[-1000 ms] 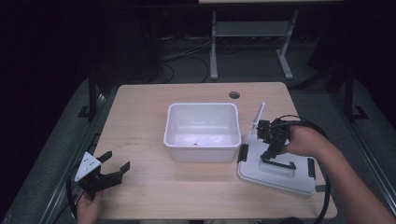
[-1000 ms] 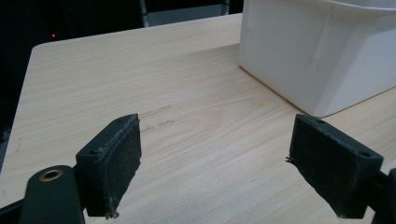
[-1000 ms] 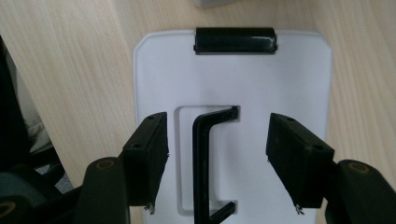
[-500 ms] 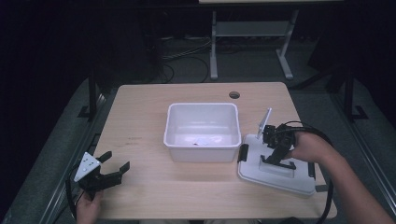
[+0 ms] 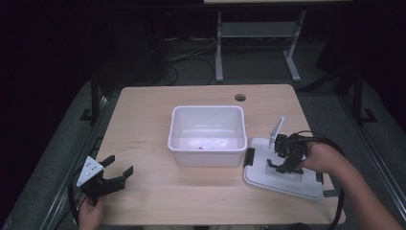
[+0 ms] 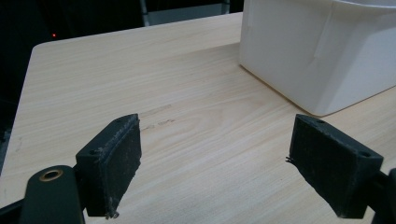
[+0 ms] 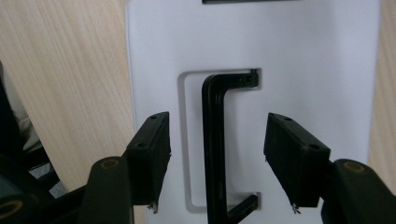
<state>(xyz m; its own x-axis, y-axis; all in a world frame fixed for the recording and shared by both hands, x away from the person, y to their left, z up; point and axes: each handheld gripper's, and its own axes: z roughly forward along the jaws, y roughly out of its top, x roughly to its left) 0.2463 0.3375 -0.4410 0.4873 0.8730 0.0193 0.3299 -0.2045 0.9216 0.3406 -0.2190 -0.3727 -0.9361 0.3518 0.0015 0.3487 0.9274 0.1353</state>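
At the near left edge of the light wooden table [image 5: 158, 143], the left gripper [image 5: 116, 169] rests with jaws wide and empty. Near right, the flat white plastic lid [image 5: 268, 177] lies just beside the bin; the right gripper [image 7: 217, 158] hangs over it, jaws apart either side of its black folding handle [image 7: 215, 140], not touching. Farther off, mid-table, stands the white rectangular plastic bin [image 5: 207, 135].

left tool [image 5: 118, 175]: black, grey three-cornered plate | right tool [image 7: 217, 163]: black rough pads, brass screws, black cable
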